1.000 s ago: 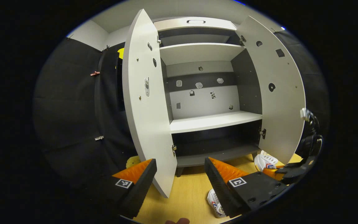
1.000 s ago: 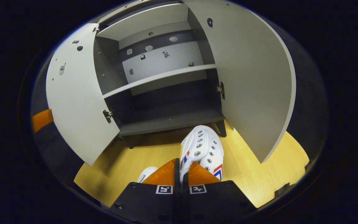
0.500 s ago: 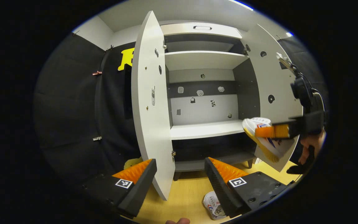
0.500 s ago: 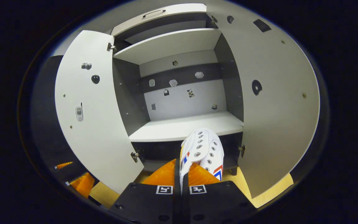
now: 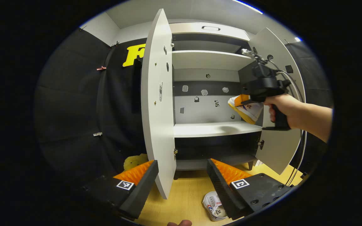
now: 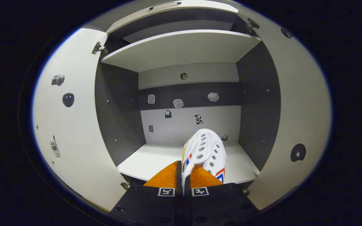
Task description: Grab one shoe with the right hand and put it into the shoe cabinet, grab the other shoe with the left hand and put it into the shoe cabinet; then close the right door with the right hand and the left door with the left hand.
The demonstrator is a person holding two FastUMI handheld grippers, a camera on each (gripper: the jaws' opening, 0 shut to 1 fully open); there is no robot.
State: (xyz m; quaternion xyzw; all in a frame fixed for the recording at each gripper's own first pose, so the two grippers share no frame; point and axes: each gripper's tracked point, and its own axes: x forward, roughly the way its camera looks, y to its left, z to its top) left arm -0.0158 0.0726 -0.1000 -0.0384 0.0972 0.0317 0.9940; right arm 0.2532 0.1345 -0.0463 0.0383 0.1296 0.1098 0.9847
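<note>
A wood floor (image 5: 187,201) fronts the open shoe cabinet (image 6: 184,47). The right gripper (image 6: 183,175) pinches a white shoe (image 6: 206,150) above the middle shelf (image 5: 212,128). The left gripper (image 5: 181,185) gapes empty above the second shoe (image 5: 212,208) on the floor.

Two shoes: one (image 6: 205,153) white, pinched in the right gripper (image 6: 183,175) and held up before the middle shelf (image 6: 156,160), and a second shoe (image 5: 211,209) lying on the floor (image 5: 184,204). There is one cabinet (image 5: 211,28) with two doors, a left door (image 5: 157,119) and a right door (image 5: 281,144), both standing open. Two grippers show, the right one and the left gripper (image 5: 181,175) with its fingers spread apart, and one hand (image 5: 283,106) grips the right gripper's handle in the left gripper view.
</note>
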